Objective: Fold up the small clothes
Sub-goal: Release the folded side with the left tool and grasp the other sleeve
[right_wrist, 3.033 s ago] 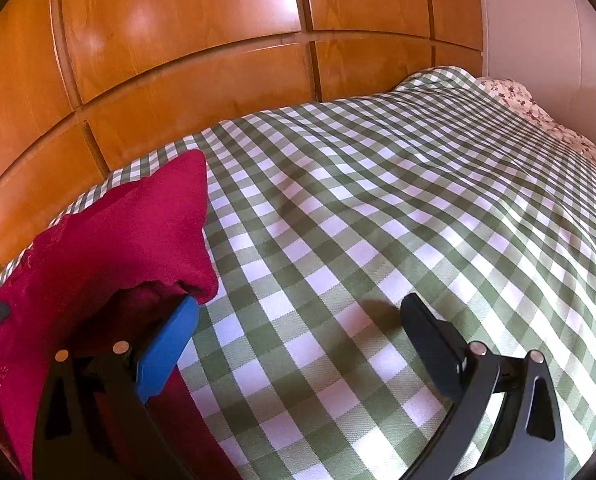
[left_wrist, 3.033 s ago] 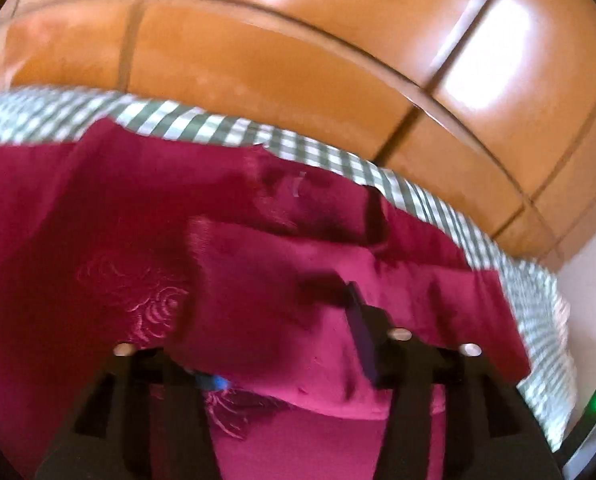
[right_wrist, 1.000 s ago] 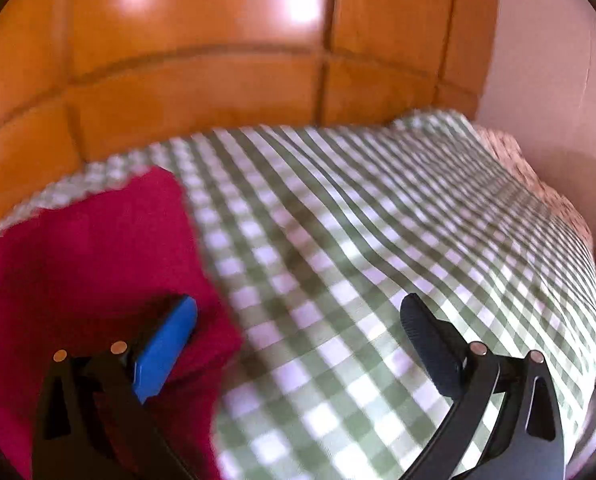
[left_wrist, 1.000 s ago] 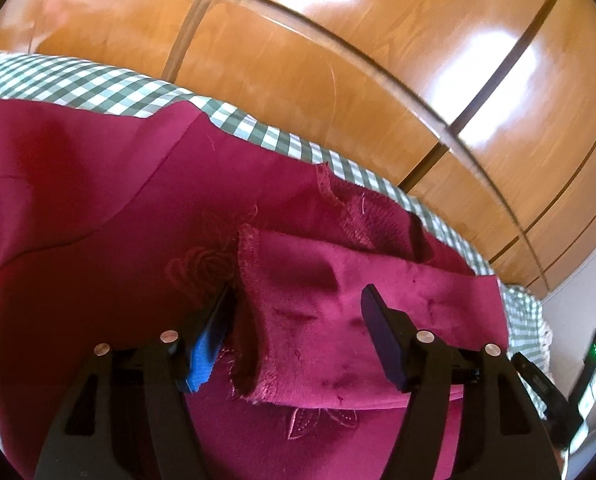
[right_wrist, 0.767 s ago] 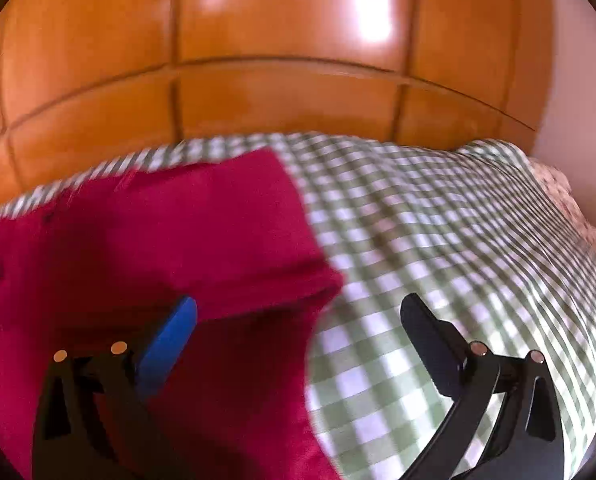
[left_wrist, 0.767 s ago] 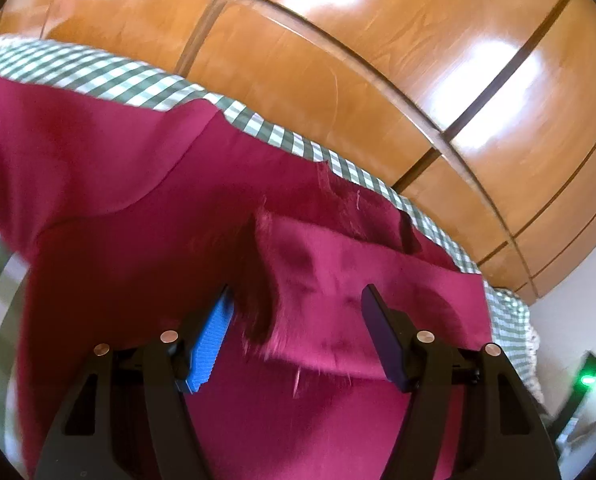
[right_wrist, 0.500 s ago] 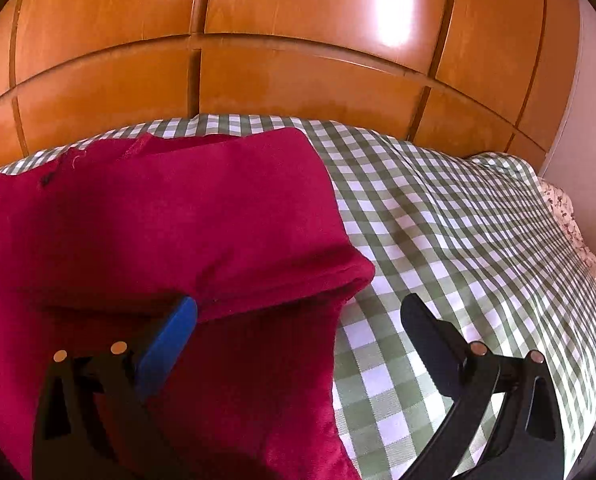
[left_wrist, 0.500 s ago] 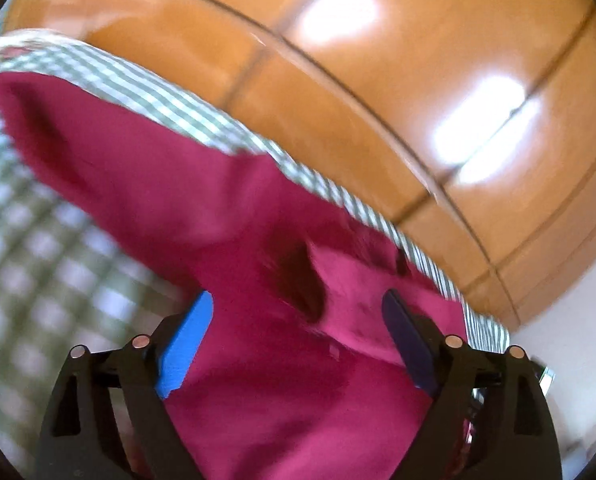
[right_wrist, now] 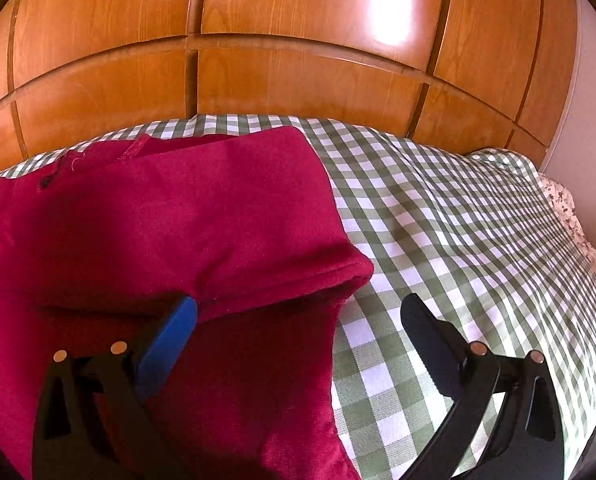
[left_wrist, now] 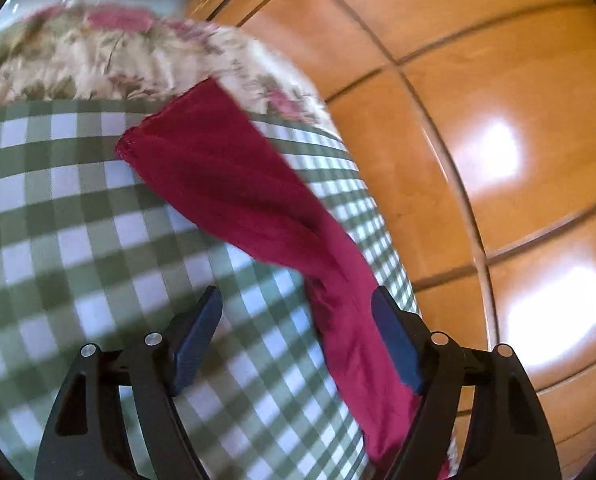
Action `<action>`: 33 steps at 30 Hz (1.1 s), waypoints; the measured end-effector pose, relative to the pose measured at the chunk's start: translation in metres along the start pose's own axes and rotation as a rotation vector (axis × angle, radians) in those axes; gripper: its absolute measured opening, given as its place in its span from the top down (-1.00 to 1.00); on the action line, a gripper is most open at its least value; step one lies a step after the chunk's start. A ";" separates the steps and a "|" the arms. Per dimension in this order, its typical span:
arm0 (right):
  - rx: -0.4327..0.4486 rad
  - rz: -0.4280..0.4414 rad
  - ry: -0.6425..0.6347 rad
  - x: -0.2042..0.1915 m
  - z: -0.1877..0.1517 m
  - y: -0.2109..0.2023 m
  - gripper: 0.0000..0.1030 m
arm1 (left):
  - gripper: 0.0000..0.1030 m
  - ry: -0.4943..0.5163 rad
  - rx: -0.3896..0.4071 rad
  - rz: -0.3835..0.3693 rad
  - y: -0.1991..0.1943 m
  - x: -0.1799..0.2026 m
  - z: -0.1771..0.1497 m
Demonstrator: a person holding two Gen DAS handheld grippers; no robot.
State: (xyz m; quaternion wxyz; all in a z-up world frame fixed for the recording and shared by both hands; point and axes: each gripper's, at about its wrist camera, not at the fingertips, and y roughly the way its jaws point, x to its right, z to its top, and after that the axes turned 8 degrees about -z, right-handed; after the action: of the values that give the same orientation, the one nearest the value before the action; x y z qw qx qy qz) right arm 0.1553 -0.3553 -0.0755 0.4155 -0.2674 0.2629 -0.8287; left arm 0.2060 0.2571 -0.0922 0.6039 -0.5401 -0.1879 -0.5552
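Observation:
A dark red garment (right_wrist: 170, 232) lies on the green-and-white checked bedspread (right_wrist: 450, 232), with one part folded over the rest and its folded edge near my right gripper (right_wrist: 298, 316). That gripper is open and empty, its blue left pad (right_wrist: 166, 336) over the red cloth, its black right finger (right_wrist: 430, 340) over the bedspread. In the left wrist view a long red sleeve (left_wrist: 234, 184) stretches away across the checks. My left gripper (left_wrist: 298, 312) is open and empty, its right pad (left_wrist: 394, 340) against the sleeve's near end.
A glossy wooden panelled wall (right_wrist: 298, 60) runs close behind the bed. A floral pillow or cover (left_wrist: 110, 56) lies at the sleeve's far end. A floral edge (right_wrist: 574, 220) shows at the bed's right side, with pale wall beyond.
My left gripper has let go of the folded red cloth, opened, and swung left to the outstretched sleeve. My right gripper stayed open and turned left over the folded garment.

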 end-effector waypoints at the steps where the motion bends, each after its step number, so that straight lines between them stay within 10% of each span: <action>1: 0.001 -0.003 -0.002 0.000 0.000 0.000 -0.96 | -0.47 -0.008 0.016 -0.005 0.001 -0.002 0.005; 4: 0.000 -0.008 -0.008 -0.001 0.000 0.001 -0.96 | -0.43 0.023 0.047 0.020 0.006 0.002 0.019; 6: 0.002 -0.008 -0.006 -0.001 0.000 0.000 -0.96 | 0.32 0.012 0.046 0.052 0.013 0.000 0.029; 9: -0.002 -0.007 -0.006 -0.001 0.000 0.001 -0.96 | 0.87 0.022 0.041 0.117 0.016 -0.006 0.046; 19: 0.001 -0.017 -0.014 -0.002 0.000 0.002 -0.96 | 0.89 0.204 0.057 0.167 0.005 -0.014 0.062; 25: 0.002 -0.018 -0.012 -0.002 0.000 0.002 -0.96 | 0.04 0.048 0.105 0.076 0.003 -0.032 0.064; 29: -0.002 -0.014 -0.009 -0.002 0.000 0.002 -0.96 | 0.80 0.119 0.071 0.188 0.012 -0.011 0.067; 33: -0.008 -0.010 -0.006 -0.001 0.000 0.003 -0.96 | 0.85 0.263 0.125 0.196 0.004 0.026 0.056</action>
State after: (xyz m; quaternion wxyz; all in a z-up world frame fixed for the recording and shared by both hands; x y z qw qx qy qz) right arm 0.1575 -0.3557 -0.0780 0.4109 -0.2728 0.2639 -0.8289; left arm 0.2385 0.2925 -0.0528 0.7070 -0.4399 -0.0881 -0.5466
